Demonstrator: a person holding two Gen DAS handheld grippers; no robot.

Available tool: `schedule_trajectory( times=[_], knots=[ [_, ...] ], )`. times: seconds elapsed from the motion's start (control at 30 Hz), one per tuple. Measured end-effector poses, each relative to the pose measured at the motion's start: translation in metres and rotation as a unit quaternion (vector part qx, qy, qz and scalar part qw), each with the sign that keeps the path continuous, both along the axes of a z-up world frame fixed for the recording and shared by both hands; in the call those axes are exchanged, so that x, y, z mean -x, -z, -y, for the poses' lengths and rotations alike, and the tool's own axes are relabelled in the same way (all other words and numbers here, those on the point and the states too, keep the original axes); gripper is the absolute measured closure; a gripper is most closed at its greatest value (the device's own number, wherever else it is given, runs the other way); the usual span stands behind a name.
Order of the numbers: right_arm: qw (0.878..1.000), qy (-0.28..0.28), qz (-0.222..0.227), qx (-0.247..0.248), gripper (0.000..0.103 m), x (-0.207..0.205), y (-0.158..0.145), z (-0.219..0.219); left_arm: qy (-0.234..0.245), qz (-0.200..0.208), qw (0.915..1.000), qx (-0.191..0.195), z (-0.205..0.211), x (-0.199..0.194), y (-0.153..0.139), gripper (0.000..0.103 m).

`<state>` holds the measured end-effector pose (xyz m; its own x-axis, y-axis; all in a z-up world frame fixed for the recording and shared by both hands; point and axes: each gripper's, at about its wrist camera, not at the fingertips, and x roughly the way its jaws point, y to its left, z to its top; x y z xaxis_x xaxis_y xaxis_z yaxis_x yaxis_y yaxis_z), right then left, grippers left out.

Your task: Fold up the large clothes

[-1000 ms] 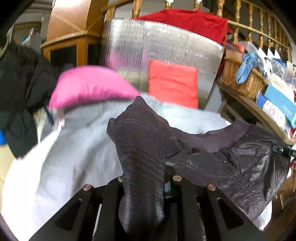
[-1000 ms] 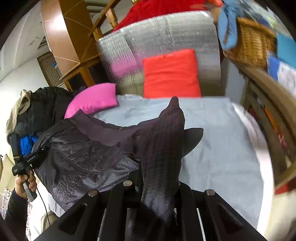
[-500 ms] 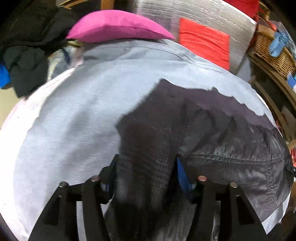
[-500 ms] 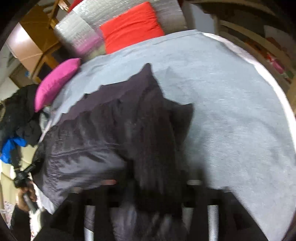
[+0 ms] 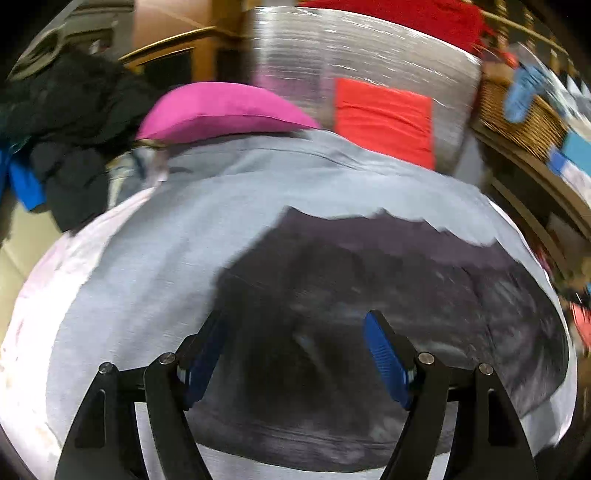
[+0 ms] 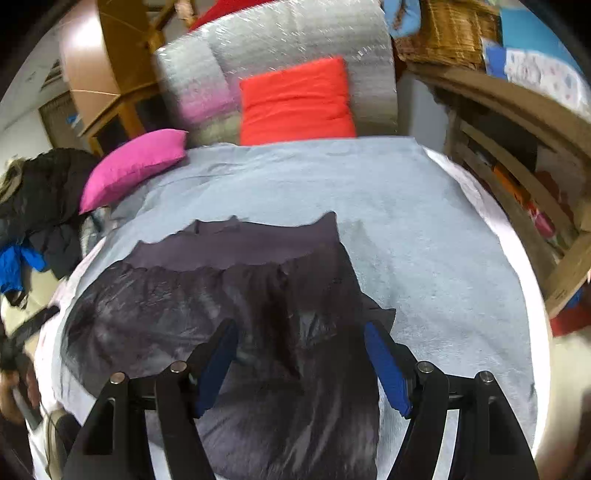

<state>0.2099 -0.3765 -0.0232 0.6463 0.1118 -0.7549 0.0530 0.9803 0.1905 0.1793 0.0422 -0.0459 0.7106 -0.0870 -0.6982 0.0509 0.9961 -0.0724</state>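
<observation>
A dark purple-black shiny jacket [image 5: 406, 280] lies spread on the grey bed sheet [image 5: 166, 258], its lining showing along the far edge. My left gripper [image 5: 295, 321] hangs just above the jacket's left part; its jaws are opening, and the blue pads [image 5: 384, 362] press on nothing, though cloth lies below the gap. In the right wrist view the jacket [image 6: 184, 302] spreads out to the left on the sheet [image 6: 424, 240]. My right gripper [image 6: 299, 328] stands open over the jacket's right edge, with both pads clear of the fabric.
A pink pillow [image 5: 221, 110] and a red cushion [image 5: 384, 114] lean at the bed's head against a silver foil mat [image 5: 351, 48]. Dark clothes [image 5: 66, 122] are heaped at the left. A wicker basket [image 6: 450, 33] and wooden shelves [image 6: 517, 155] line the right side.
Both grippers came down toward the bed and let go of the jacket corners they held up. The jacket now lies flat on the sheet.
</observation>
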Motion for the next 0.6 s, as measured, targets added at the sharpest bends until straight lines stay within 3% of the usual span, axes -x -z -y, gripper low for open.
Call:
schedule_trajectory(
  times=[0.17,0.4,0.43,0.47,0.5,0.6],
  knots=[
    [0.999,0.024,-0.027,-0.017,0.029,-0.025,0.022,0.018,0.033,-0.020,0.9991,-0.020,0.041,-0.007,0.026,0.026],
    [0.994,-0.007,-0.092,-0.054,0.031,-0.087,0.052,0.030,0.046,-0.033,0.9977,-0.037,0.073,-0.023,0.040,0.026],
    [0.993,-0.010,-0.101,-0.060,0.067,-0.092,0.058,0.030,0.047,-0.035,0.9976,-0.038,0.073,-0.025,0.042,0.026],
    [0.991,-0.019,-0.114,-0.069,0.091,-0.096,0.064,0.030,0.047,-0.038,0.9975,-0.038,0.075,-0.027,0.043,0.026],
    [0.989,-0.019,-0.126,-0.069,0.093,-0.098,0.067,0.029,0.048,-0.042,0.9972,-0.039,0.076,-0.030,0.045,0.026],
    [0.995,-0.012,-0.087,-0.041,0.095,-0.084,0.050,0.029,0.050,-0.047,0.9970,-0.037,0.076,-0.034,0.051,0.026]
  ],
)
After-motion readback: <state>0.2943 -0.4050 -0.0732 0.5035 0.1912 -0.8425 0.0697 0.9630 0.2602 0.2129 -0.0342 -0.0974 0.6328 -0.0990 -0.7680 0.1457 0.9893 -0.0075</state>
